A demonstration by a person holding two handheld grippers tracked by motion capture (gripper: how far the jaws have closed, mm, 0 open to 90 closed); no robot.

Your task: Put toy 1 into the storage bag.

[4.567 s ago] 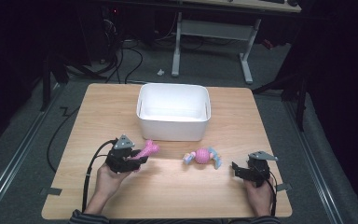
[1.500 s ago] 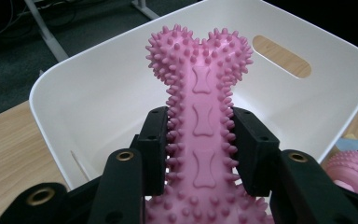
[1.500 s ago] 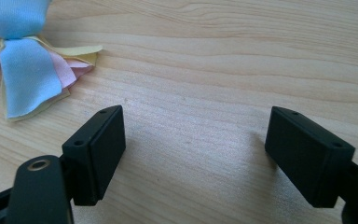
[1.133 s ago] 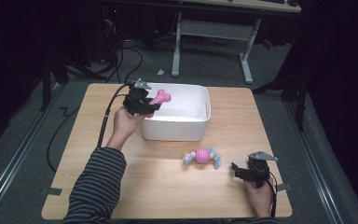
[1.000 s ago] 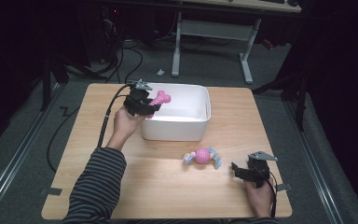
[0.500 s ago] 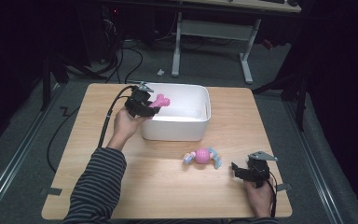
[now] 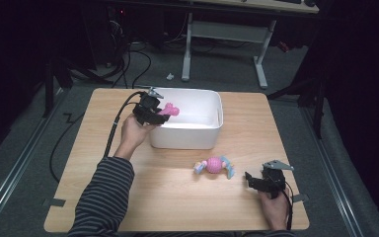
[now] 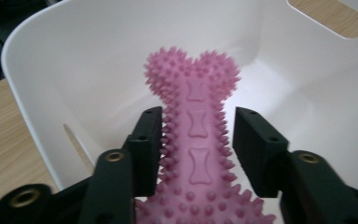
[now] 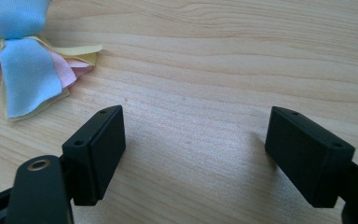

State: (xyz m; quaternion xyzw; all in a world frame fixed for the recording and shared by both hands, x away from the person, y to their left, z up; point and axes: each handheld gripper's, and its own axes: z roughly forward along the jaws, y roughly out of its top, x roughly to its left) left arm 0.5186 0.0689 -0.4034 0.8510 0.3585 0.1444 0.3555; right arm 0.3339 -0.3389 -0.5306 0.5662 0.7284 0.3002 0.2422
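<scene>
Over the white bin (image 7: 187, 129), the left gripper (image 8: 198, 140) is loosening its jaws, just opened off the pink spiky bone (image 8: 196, 140) lying between them; the right gripper (image 9: 193, 154) is resting released on the counter (image 7: 177, 192).

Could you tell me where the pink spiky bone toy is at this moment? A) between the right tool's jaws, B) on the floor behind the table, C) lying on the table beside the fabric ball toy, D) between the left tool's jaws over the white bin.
D: the pink bone toy sits between the jaws of the left tool, which have just been opening, above the inside of the white bin.
</scene>
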